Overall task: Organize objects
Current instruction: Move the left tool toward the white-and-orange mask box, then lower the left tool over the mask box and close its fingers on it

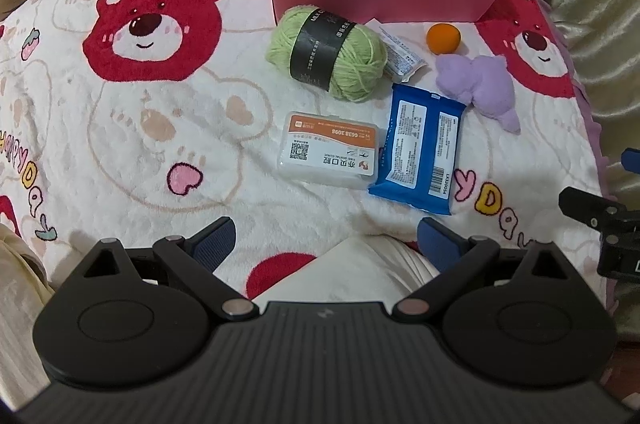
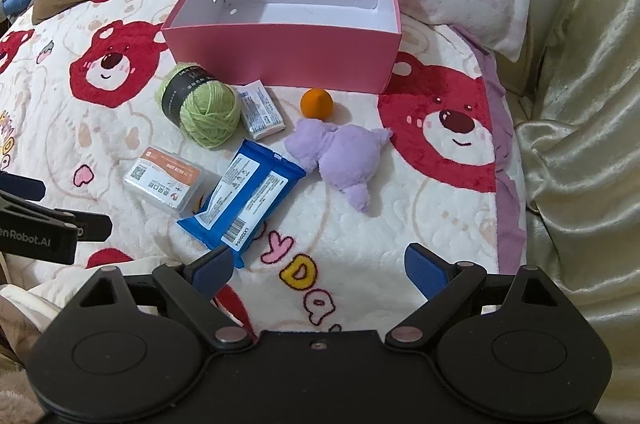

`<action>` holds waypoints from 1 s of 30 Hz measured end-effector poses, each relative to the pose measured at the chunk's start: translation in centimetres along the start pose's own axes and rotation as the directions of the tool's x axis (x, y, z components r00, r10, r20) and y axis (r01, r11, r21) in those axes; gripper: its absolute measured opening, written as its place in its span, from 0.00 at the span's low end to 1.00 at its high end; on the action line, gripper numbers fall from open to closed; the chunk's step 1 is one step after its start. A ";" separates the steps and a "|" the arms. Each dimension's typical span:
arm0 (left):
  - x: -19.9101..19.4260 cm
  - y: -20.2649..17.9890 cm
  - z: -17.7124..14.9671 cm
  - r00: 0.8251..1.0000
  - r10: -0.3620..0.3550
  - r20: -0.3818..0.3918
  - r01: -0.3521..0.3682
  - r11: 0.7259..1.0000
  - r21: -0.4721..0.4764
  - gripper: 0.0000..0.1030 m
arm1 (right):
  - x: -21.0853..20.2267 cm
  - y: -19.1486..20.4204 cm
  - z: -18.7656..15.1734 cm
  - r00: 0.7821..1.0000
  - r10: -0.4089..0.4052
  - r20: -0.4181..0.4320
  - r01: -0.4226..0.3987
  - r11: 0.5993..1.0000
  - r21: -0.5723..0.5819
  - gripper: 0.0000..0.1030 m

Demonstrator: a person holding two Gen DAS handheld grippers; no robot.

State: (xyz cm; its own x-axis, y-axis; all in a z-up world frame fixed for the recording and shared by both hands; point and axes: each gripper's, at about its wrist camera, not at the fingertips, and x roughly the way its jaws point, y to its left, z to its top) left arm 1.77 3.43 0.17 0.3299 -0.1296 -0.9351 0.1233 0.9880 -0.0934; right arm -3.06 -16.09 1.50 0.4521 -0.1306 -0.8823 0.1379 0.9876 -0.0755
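Pink cardboard box (image 2: pixel 288 57) sits at twelve o'clock on the bear-print blanket (image 2: pixel 440 224), its inside bare. Below it lie the green yarn ball (image 2: pixel 204 111), purple plush toy (image 2: pixel 344 155), blue wipes pack (image 2: pixel 244 199), clear dental-floss case (image 2: pixel 164 183), white packet (image 2: pixel 262 109) and orange ball (image 2: pixel 317 102). Left gripper (image 1: pixel 324 244) and right gripper (image 2: pixel 320 268) both hover wide open at six o'clock, holding nothing.

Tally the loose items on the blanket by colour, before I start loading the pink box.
Green: 1, yarn ball
Orange: 1, small ball
Purple: 1, plush toy
Blue: 1, wipes pack
White: 2, small packet, clear case with orange label
Total: 6, none yet in the pink box.
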 end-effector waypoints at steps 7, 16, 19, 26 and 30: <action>-2.9 0.2 0.7 0.998 0.015 0.064 -0.018 0.999 0.044 0.96 | -0.7 -0.3 0.1 0.997 0.068 0.048 -0.068 0.998 -0.006 0.92; -2.5 1.1 1.5 0.994 -0.045 0.095 0.027 0.983 0.180 0.96 | -0.6 0.4 0.4 0.946 0.245 0.214 -0.239 0.969 -0.053 0.92; -1.4 1.7 1.1 0.992 -0.060 0.113 0.033 0.972 0.232 0.96 | 0.9 1.2 0.5 0.936 0.283 0.209 -0.273 0.959 -0.077 0.92; 1.4 2.9 1.0 0.987 -0.034 0.155 -0.008 0.964 0.267 0.96 | 4.2 4.5 1.0 0.943 0.300 0.142 -0.271 0.944 -0.190 0.91; 3.0 3.8 1.3 0.985 -0.078 0.152 0.040 0.971 0.236 0.96 | 5.7 5.5 1.3 0.927 0.363 0.093 -0.340 0.920 -0.195 0.91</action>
State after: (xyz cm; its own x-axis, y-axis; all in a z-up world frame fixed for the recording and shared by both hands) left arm 4.45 6.64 -2.50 0.4576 -0.2172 -0.8622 0.3538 0.9341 -0.0476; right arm 1.46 -11.48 -3.38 0.5509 0.2289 -0.8025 -0.1985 0.9700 0.1405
